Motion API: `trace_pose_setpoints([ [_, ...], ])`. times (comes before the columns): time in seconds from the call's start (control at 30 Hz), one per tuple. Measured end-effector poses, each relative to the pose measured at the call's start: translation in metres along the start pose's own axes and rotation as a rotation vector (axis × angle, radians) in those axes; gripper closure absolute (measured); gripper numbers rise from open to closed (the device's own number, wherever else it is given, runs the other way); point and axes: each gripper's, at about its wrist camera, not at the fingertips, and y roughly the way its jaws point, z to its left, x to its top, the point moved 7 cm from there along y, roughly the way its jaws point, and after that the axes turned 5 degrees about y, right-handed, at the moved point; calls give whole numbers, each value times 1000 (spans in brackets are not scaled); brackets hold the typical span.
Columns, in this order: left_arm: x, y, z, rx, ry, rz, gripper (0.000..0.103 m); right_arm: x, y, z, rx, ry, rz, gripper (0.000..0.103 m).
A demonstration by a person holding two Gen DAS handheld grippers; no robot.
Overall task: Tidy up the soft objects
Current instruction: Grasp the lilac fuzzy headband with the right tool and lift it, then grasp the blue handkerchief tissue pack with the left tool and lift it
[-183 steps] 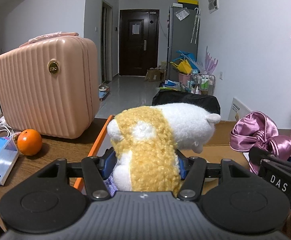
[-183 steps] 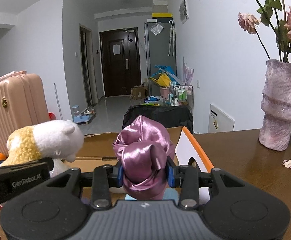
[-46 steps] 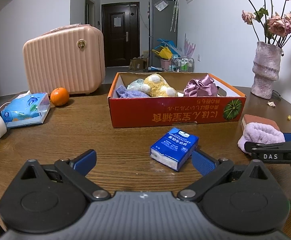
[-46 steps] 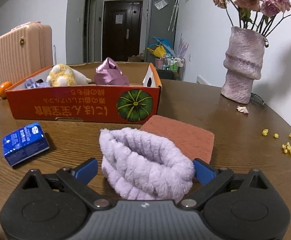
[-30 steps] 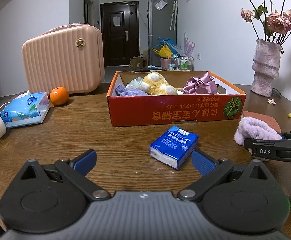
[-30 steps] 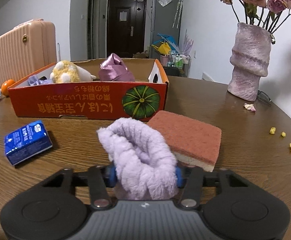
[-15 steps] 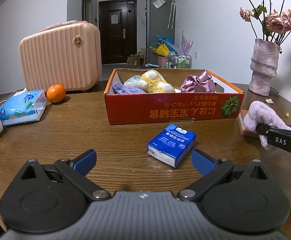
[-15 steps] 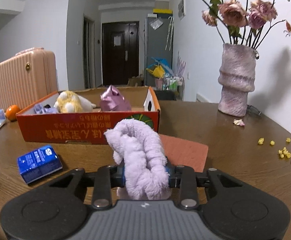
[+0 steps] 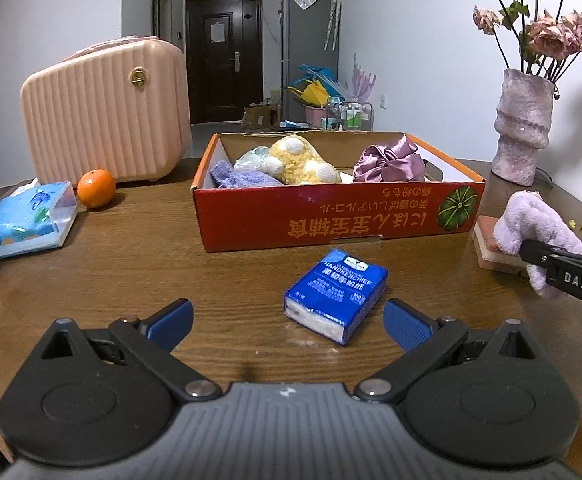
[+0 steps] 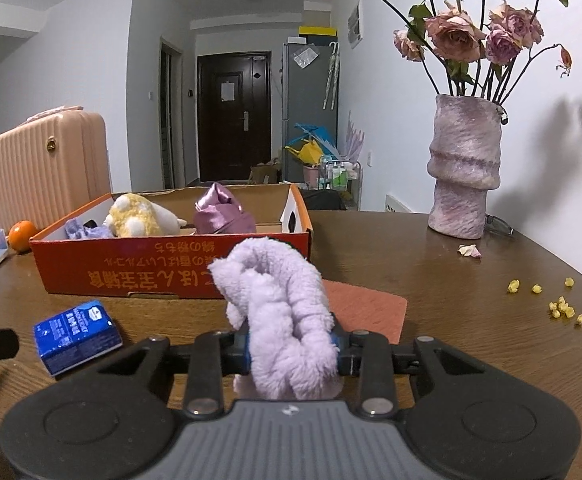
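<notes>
My right gripper (image 10: 291, 350) is shut on a fluffy lilac headband (image 10: 279, 308) and holds it above the table, in front of the red cardboard box (image 10: 171, 272). The headband also shows at the right of the left wrist view (image 9: 535, 228). My left gripper (image 9: 287, 320) is open, just behind a blue handkerchief tissue pack (image 9: 337, 294) lying on the table. The box (image 9: 339, 216) holds a yellow and white plush toy (image 9: 299, 162), a purple satin scrunchie (image 9: 389, 162) and a lilac cloth (image 9: 235, 178).
A red-topped sponge (image 10: 365, 310) lies right of the box. A pink suitcase (image 9: 103, 112), an orange (image 9: 96, 193) and a blue tissue pack (image 9: 27, 220) sit at the left. A vase of dried roses (image 10: 465, 168) stands at the right, with yellow crumbs (image 10: 559, 304) nearby.
My right gripper closed on the lilac headband and lifted it off the sponge and table. My left gripper stayed open and edged slightly toward the blue tissue pack.
</notes>
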Motion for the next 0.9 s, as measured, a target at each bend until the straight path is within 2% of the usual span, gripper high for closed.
trace_pose_setpoints([
  [0.5, 8, 54, -17, -49, 42, 86, 0, 1, 0, -2, -18, 3, -13, 71],
  [0.9, 11, 80, -27, -80, 77, 125, 0, 0, 3, -2, -28, -4, -8, 71],
])
